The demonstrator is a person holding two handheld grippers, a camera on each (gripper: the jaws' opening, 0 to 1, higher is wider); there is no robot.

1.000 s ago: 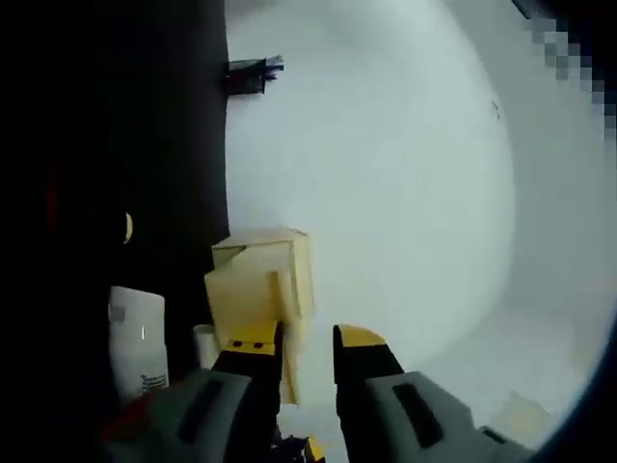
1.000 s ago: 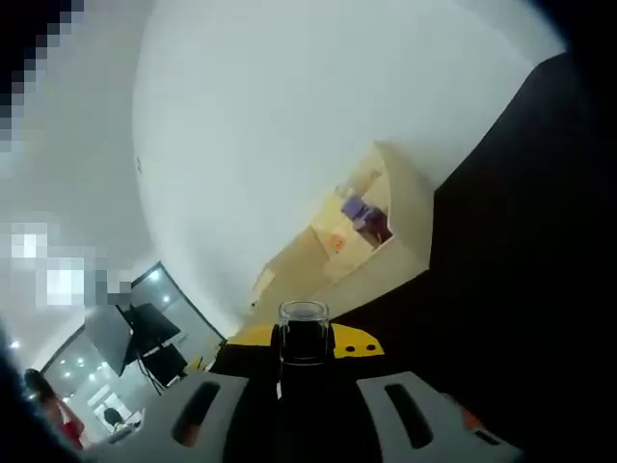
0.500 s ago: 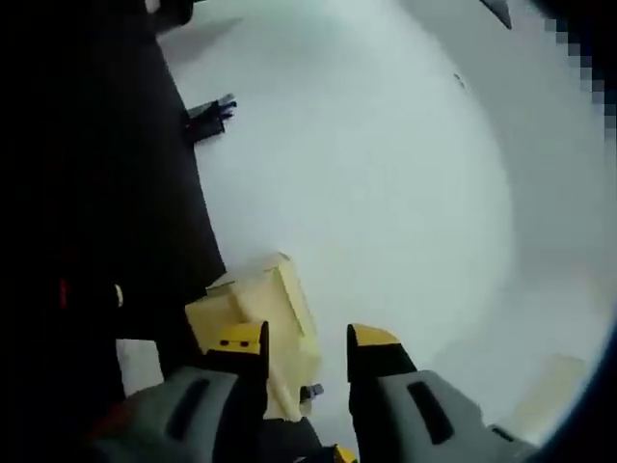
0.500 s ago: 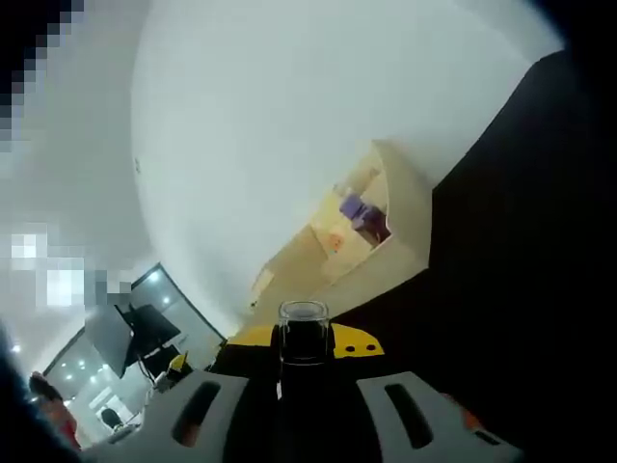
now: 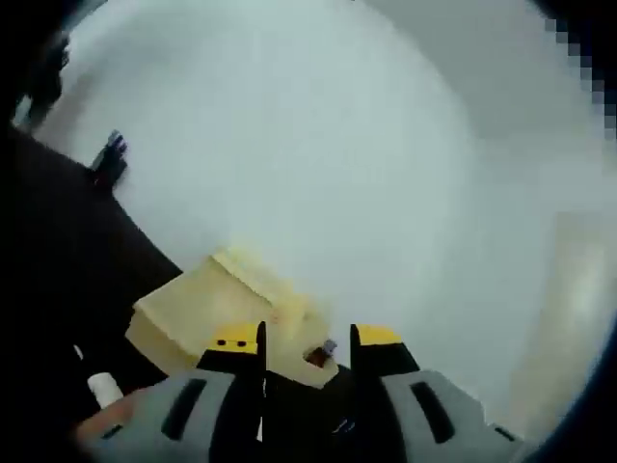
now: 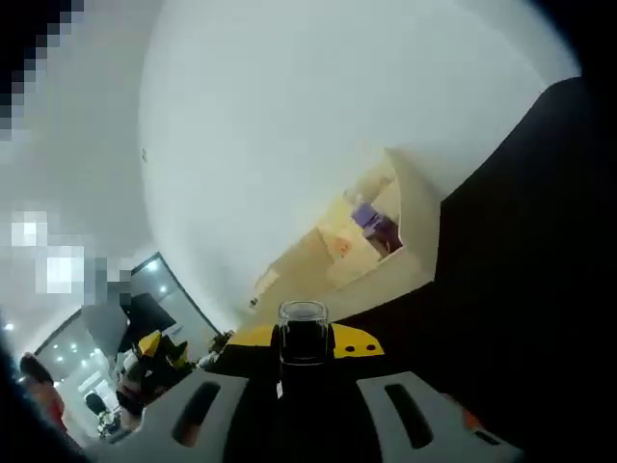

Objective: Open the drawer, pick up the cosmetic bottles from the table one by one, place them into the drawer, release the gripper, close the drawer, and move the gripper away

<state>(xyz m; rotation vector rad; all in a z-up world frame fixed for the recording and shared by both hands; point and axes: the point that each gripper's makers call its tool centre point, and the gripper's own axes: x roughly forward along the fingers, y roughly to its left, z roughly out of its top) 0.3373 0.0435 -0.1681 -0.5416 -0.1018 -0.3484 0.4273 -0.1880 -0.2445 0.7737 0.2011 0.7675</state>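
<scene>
Right gripper view: a dark cosmetic bottle (image 6: 304,333) is pinched in the right claw (image 6: 304,345), well short of the pale drawer unit (image 6: 371,241). Carrying is judged underway (left claw (image 5: 307,340) spread, empty); lowering into the drawer is needed next.

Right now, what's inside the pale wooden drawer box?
In the right gripper view, the pale wooden drawer box shows its open side, with something purple and an orange patch inside. Too small to identify; the deeper interior is hidden.
</scene>
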